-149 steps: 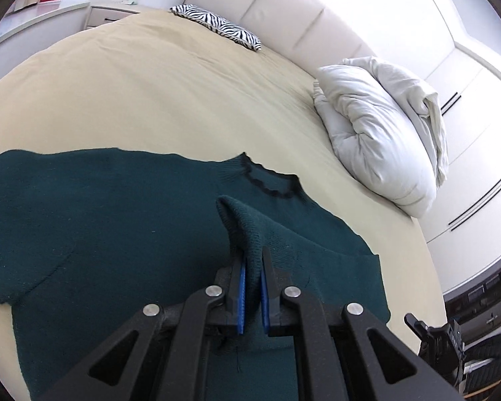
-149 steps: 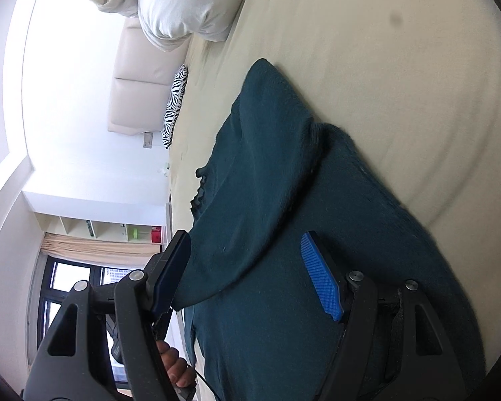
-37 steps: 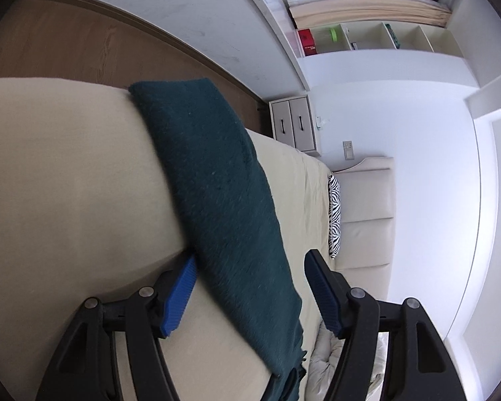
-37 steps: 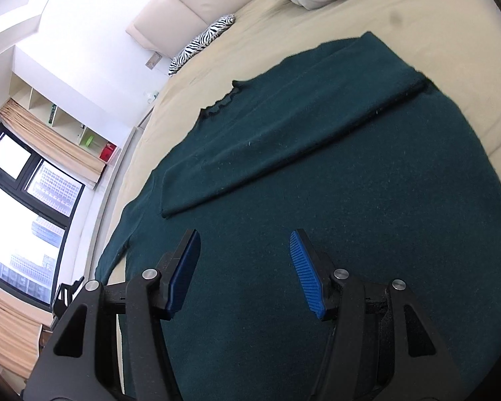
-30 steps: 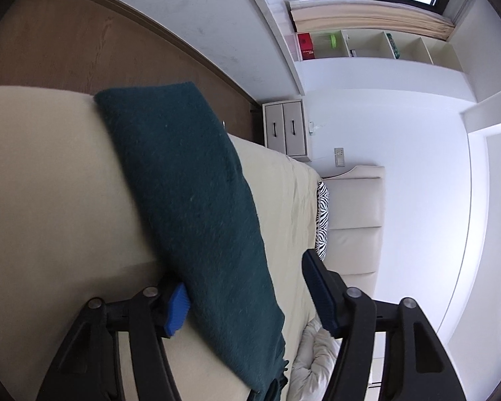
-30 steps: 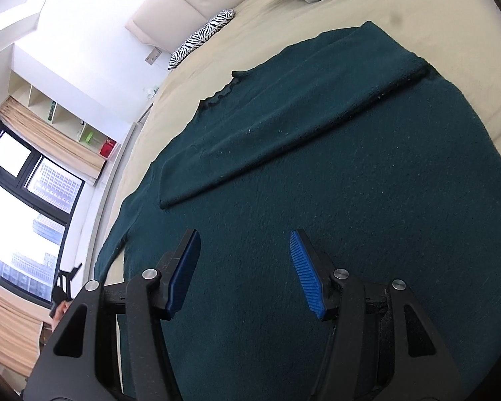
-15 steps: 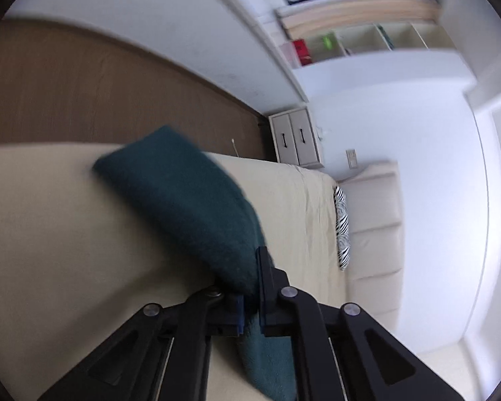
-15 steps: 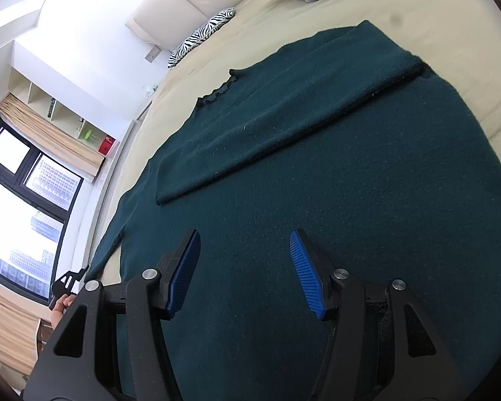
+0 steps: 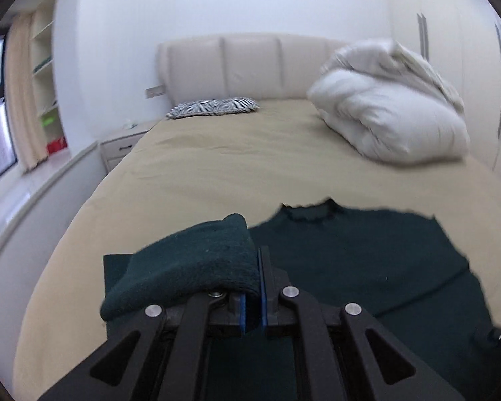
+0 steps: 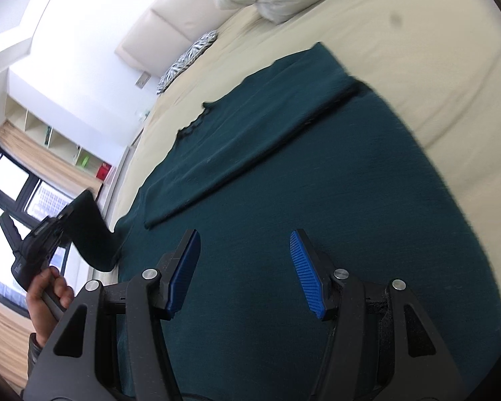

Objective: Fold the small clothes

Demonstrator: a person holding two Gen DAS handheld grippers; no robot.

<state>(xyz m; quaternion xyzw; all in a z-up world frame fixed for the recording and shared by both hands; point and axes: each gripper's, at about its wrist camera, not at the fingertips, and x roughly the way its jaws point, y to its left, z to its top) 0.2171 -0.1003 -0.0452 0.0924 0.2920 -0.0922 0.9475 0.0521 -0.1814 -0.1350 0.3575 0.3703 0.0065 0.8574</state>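
the left gripper (image 9: 252, 287) is clenched on a sleeve (image 9: 190, 264) of the dark green sweater (image 9: 367, 260), lifted and draped over its left finger. the right gripper (image 10: 247, 270) hangs released above the sweater's body, its blue pads (image 10: 305, 274) wide apart. only the right wrist view shows the person's left hand (image 10: 48, 295) and the other sleeve (image 10: 250, 133) folded flat across the chest. beyond the left gripper lie the beige bed (image 9: 237, 160), a zebra pillow (image 9: 213, 107) and a white duvet (image 9: 390, 117).

sweater (image 9: 367, 260) on bed (image 9: 237, 163), duvet (image 9: 390, 123) behind — right
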